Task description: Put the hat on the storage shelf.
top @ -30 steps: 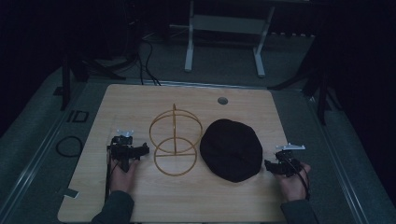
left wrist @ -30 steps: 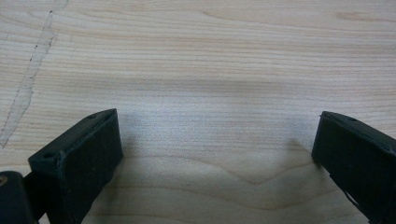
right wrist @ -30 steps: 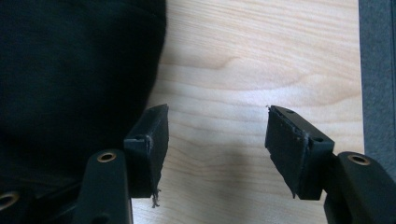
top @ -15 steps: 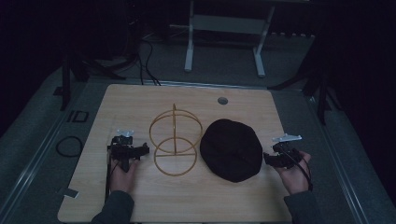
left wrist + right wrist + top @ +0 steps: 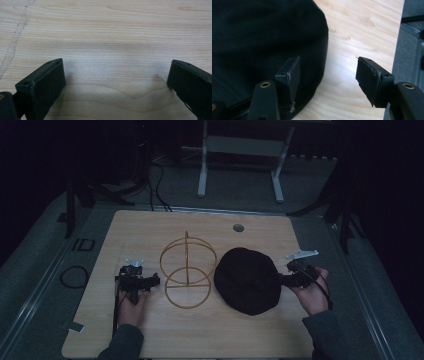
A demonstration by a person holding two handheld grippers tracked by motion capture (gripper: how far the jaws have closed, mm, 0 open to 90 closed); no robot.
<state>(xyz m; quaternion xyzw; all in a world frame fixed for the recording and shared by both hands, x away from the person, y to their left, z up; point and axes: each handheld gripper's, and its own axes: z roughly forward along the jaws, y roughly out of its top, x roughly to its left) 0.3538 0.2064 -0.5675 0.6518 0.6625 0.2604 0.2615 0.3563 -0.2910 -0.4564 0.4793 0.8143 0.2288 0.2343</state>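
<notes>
High view: right gripper (image 5: 284, 279) at the hat's (image 5: 247, 280) edge, jaws just opening, spread, hat rim between them, not pinched. Left gripper (image 5: 156, 281) spread, beside wire stand (image 5: 187, 270), on table (image 5: 150, 227).

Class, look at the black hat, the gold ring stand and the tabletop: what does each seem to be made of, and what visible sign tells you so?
Black hat: probably soft cloth; matt, no shine, rounded slumping edge.
Gold ring stand: likely thin metal wire; slim, rigid, yellowish hoops on an upright post.
Tabletop: wood or wood-look laminate; pale grain lines, smooth finish.
</notes>
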